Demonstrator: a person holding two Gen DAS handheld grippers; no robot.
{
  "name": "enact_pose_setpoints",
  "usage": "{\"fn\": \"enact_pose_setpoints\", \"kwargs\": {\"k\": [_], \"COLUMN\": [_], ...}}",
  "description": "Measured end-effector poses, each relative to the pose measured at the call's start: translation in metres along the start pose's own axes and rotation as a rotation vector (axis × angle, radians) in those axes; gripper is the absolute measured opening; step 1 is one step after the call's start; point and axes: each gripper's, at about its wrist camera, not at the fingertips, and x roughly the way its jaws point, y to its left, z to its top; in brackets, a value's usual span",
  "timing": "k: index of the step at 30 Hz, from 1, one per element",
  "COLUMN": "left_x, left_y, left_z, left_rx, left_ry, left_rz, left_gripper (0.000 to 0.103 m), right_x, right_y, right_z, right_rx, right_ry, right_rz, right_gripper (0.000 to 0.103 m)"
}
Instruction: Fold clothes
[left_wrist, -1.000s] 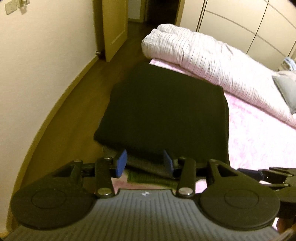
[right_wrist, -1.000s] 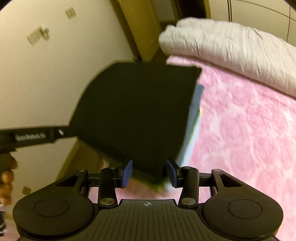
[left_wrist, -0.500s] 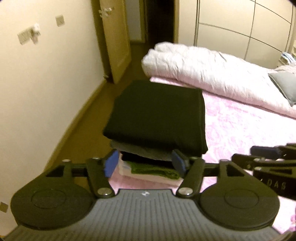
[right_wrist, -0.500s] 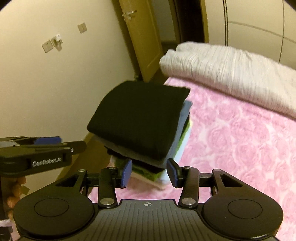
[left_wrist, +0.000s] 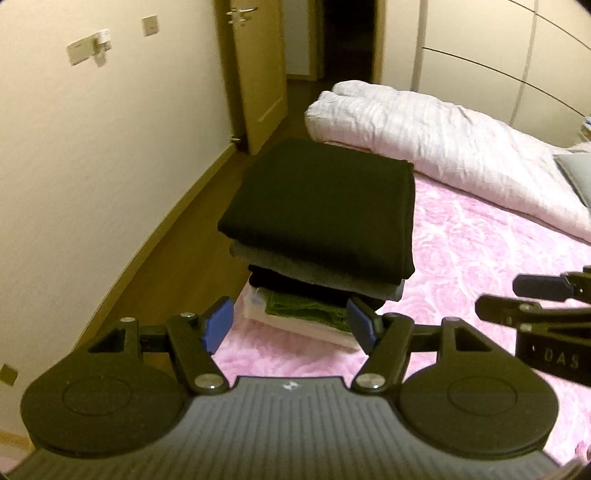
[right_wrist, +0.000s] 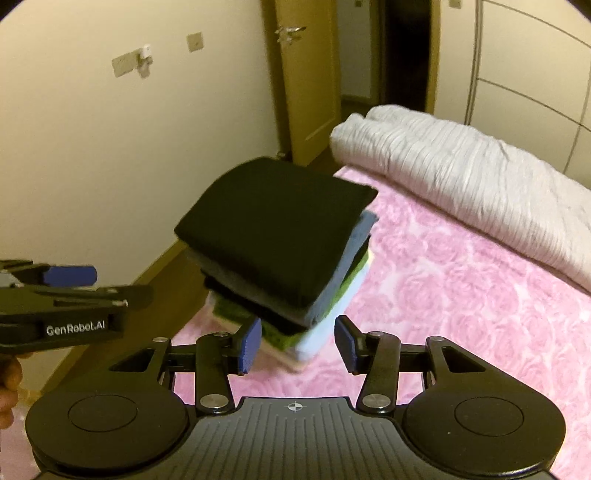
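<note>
At the near corner of a bed covered in a pink rose-patterned sheet, the left wrist view showed a stack of folded clothes: a smooth, matte black garment on top, squared into a rectangle, above grey, black, fuzzy green and pale layers. Its long side ran away from the camera toward a wooden door. The left gripper sat just short of the stack with its blue-padded jaws spread wide and nothing between them. The right gripper entered from the right edge, clear of the stack. A rolled, ribbed white duvet lay across the bed beyond. In the right wrist view, the same stack sat slightly skewed, a blue layer showing under the black garment, fold edges toward the camera. The right gripper stood with jaws apart and empty, just before the stack's lower corner. The left gripper reached in from the left, beside the stack without touching it, near a cream wall.
</note>
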Motion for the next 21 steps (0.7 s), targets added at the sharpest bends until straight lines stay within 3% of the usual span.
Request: {"fn": "enact_pose_setpoints", "kwargs": {"k": [5,13,21], "left_x": [-0.006,-0.033,-0.062], "left_y": [-0.03,-0.117,-0.199], "left_z": [-0.015,-0.044,-0.074], "left_rx": [-0.082,-0.23,-0.366], "left_ry": [0.014,0.047,0.084], "left_rz": [0.065,0.163,0.245], "left_gripper": [0.064,0.064,0.064], "right_x": [-0.005,-0.02,-0.036], "right_y": [-0.032,-0.117,-0.181], "right_z": [-0.014,-0.034,-0.054], "right_rx": [-0.082,-0.189,-0.348], "right_ry": [0.046,0.125,0.182], "right_rz": [0.052,0.178,0.247], "right_gripper": [0.048,0.048,0.048]}}
